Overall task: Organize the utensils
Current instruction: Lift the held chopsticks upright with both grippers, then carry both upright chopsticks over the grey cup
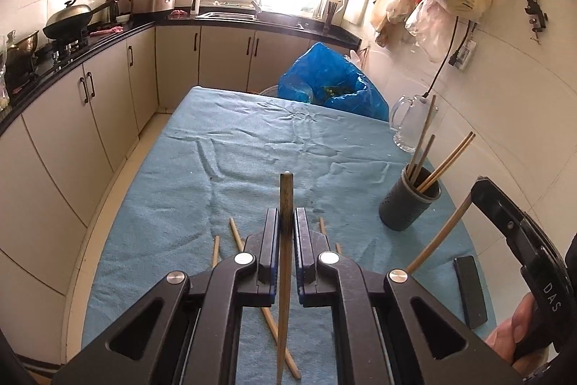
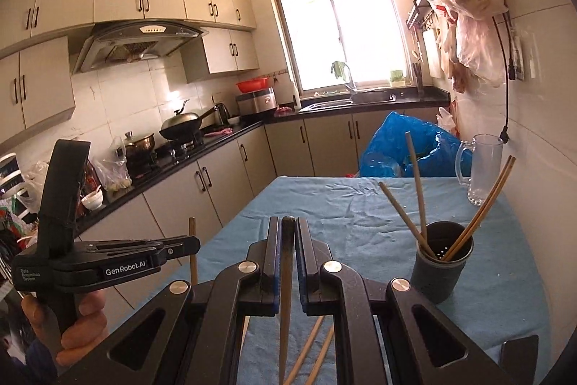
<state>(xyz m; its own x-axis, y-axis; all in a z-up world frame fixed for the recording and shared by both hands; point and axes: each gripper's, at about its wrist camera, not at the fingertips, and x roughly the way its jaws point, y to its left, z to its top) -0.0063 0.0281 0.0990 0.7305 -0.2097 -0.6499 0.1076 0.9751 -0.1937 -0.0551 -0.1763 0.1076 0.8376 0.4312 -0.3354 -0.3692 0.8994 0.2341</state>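
- Wooden chopstick (image 1: 286, 204) clamped in left gripper (image 1: 287, 222); right gripper (image 2: 288, 233) clamps another (image 2: 287, 262).
- Step: carrying both.
- Next: drop into holder (image 2: 443, 258), lower right of frame.

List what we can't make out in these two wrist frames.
- Loose chopsticks on the blue cloth: count unclear; left gripper covers their middles in the left view.
- Lower end of the right gripper's chopstick: cut off by the bottom edge.
- Black holder: inside mostly hidden by its wall; four chopsticks show.
- Flat black object: too indistinct to identify.
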